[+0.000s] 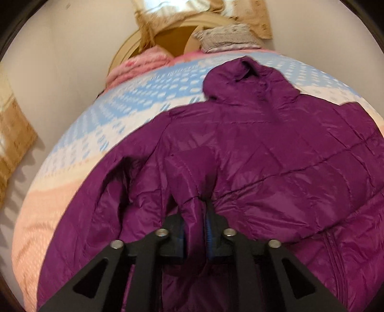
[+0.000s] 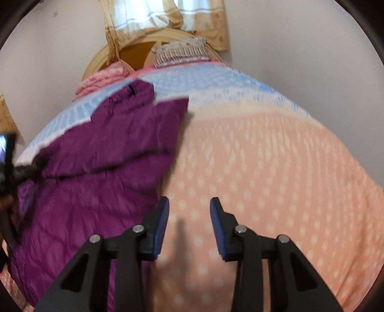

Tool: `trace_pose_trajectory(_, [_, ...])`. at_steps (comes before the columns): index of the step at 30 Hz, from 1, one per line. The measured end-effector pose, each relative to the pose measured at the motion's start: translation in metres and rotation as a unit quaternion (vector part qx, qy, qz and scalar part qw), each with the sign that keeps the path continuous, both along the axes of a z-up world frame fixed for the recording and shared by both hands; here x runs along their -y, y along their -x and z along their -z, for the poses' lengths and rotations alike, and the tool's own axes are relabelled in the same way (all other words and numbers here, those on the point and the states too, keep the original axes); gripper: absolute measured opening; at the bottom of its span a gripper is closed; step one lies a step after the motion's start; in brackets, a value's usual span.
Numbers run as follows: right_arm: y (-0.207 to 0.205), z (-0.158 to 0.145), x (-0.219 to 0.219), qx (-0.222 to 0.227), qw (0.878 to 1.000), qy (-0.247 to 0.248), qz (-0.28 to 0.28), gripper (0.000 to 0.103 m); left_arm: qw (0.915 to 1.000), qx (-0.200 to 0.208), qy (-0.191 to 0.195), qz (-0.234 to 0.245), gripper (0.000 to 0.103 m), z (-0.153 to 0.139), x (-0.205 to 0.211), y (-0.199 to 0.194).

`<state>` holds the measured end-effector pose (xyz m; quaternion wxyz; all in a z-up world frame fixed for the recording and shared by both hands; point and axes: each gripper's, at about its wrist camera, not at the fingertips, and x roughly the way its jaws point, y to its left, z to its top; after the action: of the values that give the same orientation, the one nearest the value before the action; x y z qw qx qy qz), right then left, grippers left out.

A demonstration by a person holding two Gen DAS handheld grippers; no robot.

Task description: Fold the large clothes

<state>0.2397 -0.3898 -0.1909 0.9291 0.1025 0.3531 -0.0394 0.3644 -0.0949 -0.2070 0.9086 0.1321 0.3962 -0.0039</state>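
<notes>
Pinching purple jacket (image 1: 276, 153), bedspread (image 1: 100, 124) seemingly beneath

A home bedroom: bed (image 2: 264, 156) under a pink-and-blue dotted spread, pillow (image 1: 225, 38) against a curved wooden headboard (image 2: 100, 62), curtains (image 2: 168, 21) over the window behind.

The left black two-finger tongs (image 1: 195, 216) with blue pads are closed tight, pinching a fold of purple quilted jacket (image 1: 276, 156). The right black tongs (image 2: 189, 211) hang open, blue pads well apart, apparently just above the bed, gripping nothing.
</notes>
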Motion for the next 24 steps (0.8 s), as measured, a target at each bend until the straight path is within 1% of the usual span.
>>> trace_pose_trajectory(1, [-0.01, -0.01, 0.003, 0.009, 1.0, 0.0, 0.004, 0.038, 0.9999, 0.007, 0.001, -0.008, 0.027, -0.005, -0.004, 0.0])
trace_pose_trajectory(3, [-0.033, -0.024, 0.004, 0.025, 1.0, 0.009, 0.008, 0.039, 0.9992, 0.031, 0.013, -0.022, 0.045, -0.016, -0.008, 0.001])
trace_pose_trajectory(4, [-0.045, -0.029, 0.003, 0.031, 0.999, 0.013, 0.007, 0.039, 0.9977, 0.057, 0.018, -0.031, 0.069, -0.027, -0.012, 0.004])
trace_pose_trajectory(5, [-0.057, -0.032, 0.001, 0.034, 0.999, 0.015, 0.006, 0.039, 0.9963, 0.074, 0.021, -0.039, 0.088, -0.033, -0.01, 0.008])
trace_pose_trajectory(6, [-0.071, -0.033, -0.001, 0.035, 0.999, 0.013, 0.006, 0.039, 0.9939, 0.096, 0.028, -0.047, 0.092, -0.04, -0.012, 0.011])
trace_pose_trajectory(7, [-0.087, -0.033, -0.005, 0.033, 0.999, 0.011, 0.007, 0.039, 0.9913, 0.115, 0.043, -0.047, 0.092, -0.046, -0.013, 0.011])
trace_pose_trajectory(8, [-0.097, -0.03, -0.01, 0.033, 0.999, 0.011, 0.007, 0.039, 0.9911, 0.116, 0.046, -0.046, 0.092, -0.047, -0.013, 0.007])
trace_pose_trajectory(9, [-0.114, -0.026, -0.016, 0.03, 0.999, 0.018, 0.005, 0.039, 0.9917, 0.11, 0.04, -0.053, 0.092, -0.046, -0.01, 0.0])
trace_pose_trajectory(11, [-0.137, -0.015, -0.024, 0.018, 1.0, 0.025, 0.006, 0.039, 0.9936, 0.086, 0.019, -0.07, 0.092, -0.035, -0.002, -0.02])
trace_pose_trajectory(13, [-0.155, 0.0, -0.031, 0.0, 1.0, 0.03, -0.002, 0.039, 0.9951, 0.066, -0.002, -0.073, 0.092, -0.016, 0.005, -0.036])
trace_pose_trajectory(15, [-0.167, 0.018, -0.036, -0.023, 0.999, 0.045, -0.001, 0.039, 0.9957, 0.044, -0.029, -0.076, 0.092, 0.003, 0.011, -0.047])
trace_pose_trajectory(16, [-0.169, 0.025, -0.036, -0.031, 0.998, 0.048, -0.002, 0.039, 0.9957, 0.026, -0.038, -0.08, 0.092, 0.015, 0.011, -0.053])
trace_pose_trajectory(17, [-0.17, 0.035, -0.035, -0.04, 0.998, 0.047, -0.004, 0.039, 0.9961, 0.014, -0.032, -0.081, 0.092, 0.022, 0.008, -0.056])
trace_pose_trajectory(19, [-0.169, 0.046, -0.031, -0.053, 0.998, 0.039, -0.006, 0.039, 0.9966, 0.013, -0.013, -0.081, 0.092, 0.025, 0.004, -0.055])
trace_pose_trajectory(21, [-0.17, 0.049, -0.028, -0.054, 0.998, 0.032, -0.005, 0.039, 0.9967, 0.013, -0.009, -0.08, 0.092, 0.027, 0.003, -0.055])
trace_pose_trajectory(24, [-0.17, 0.052, -0.029, -0.057, 0.998, 0.036, -0.006, 0.039, 0.9966, 0.014, -0.011, -0.081, 0.093, 0.029, 0.005, -0.055])
